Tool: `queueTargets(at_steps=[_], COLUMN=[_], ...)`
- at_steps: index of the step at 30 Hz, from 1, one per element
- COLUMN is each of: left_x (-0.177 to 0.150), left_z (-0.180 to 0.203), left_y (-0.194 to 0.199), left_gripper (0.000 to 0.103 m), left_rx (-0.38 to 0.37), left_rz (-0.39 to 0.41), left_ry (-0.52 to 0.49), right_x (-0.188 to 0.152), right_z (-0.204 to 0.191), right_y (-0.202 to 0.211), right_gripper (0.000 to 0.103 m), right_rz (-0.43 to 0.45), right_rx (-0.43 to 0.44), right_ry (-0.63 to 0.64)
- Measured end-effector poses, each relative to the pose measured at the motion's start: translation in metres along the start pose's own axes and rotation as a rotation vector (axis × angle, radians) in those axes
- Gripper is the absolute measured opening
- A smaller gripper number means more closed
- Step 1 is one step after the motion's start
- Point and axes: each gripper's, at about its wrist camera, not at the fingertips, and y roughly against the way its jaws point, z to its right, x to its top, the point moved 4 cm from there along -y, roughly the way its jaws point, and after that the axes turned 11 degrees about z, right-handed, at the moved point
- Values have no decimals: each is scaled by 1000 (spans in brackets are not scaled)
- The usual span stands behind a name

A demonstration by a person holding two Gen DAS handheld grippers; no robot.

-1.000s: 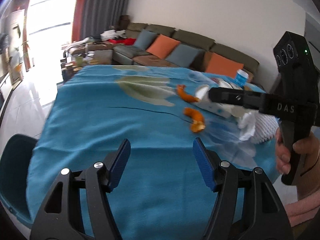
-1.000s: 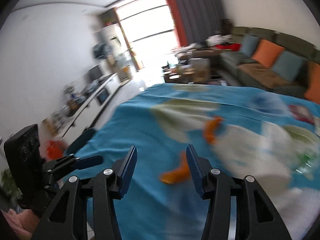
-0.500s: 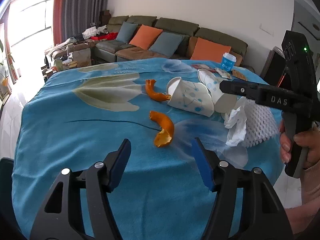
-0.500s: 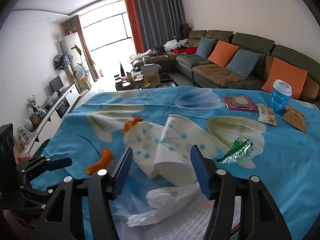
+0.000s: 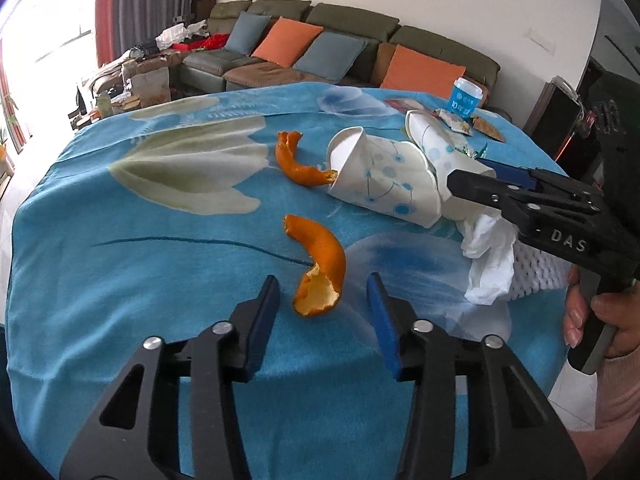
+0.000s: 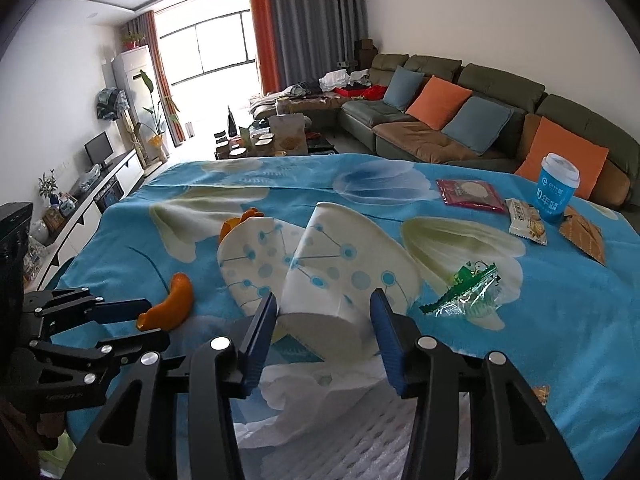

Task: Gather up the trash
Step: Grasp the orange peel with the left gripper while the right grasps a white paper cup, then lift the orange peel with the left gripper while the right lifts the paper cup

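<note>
Your left tongs [image 5: 325, 294] are spread wide and low over the tabletop [image 5: 120, 264], which is covered by a blue flowered cloth. The near orange peel [image 5: 318, 266] lies on the cloth with its curled lower end between the two blue fingertips, touching neither as far as the view shows. A second orange peel [image 5: 300, 164] lies farther back, its tip at the mouth of a tipped paper cup [image 5: 380, 188].

Your right tongs [image 6: 324, 312] are also spread, and the base of a second paper cup [image 6: 340, 280] sits in the gap between them; the left fingertip is at the cup's edge, but you cannot tell whether it touches. The two dotted cups lie on their sides, leaning against each other. Below your right tongs lie a crumpled white tissue [image 5: 488, 264] and a white foam net [image 6: 360, 440], near the table's edge. A green wrapper [image 6: 468, 286] lies just right of the cups. Farther back, well apart from them, stand a blue lidded cup [image 6: 556, 186] and several snack packets [image 6: 528, 220].
</note>
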Motion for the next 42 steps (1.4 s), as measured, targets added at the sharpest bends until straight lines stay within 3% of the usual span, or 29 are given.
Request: queueTargets(at_steps=[7, 20, 24, 27, 30, 32, 33, 34, 35, 40, 42], left_x=[0, -4, -3, -3, -5, -8, -9, -10, -12, -15, -15], left_z=[-4, -6, -10, -13, -17, -21, -22, -24, -26, -28, -28], left_y=[-4, 22, 35, 45, 51, 53, 54, 55, 55, 56, 55], left_gripper=[22, 17, 17, 17, 17, 17, 17, 17, 17, 17, 17], left_rx=[-11, -8, -5, -2, 2, 9, 9, 11, 13, 15, 17], left_rz=[-8, 55, 81, 100, 105, 104, 103, 101, 98, 97, 97], left_ry=[27, 49, 56, 58, 64, 69, 70, 74, 79, 88, 87], right_x=[5, 19, 25, 26, 26, 27, 28, 28, 28, 27, 26], right_z=[5, 10, 9, 5, 6, 12, 15, 18, 25, 59, 68], right_y=[12, 29, 35, 36, 37, 37, 36, 35, 30, 19, 14], right_gripper=[39, 38, 19, 16, 17, 24, 33, 49, 54, 56, 51], right_rz=[36, 78, 89, 85, 90, 93, 94, 89, 78, 59, 38], right_rx=[34, 111, 155, 174, 168, 162, 147, 141, 140, 153, 171], right_ry=[-28, -109, -142, -151, -157, -181, -184, -189, -209, -330, -367])
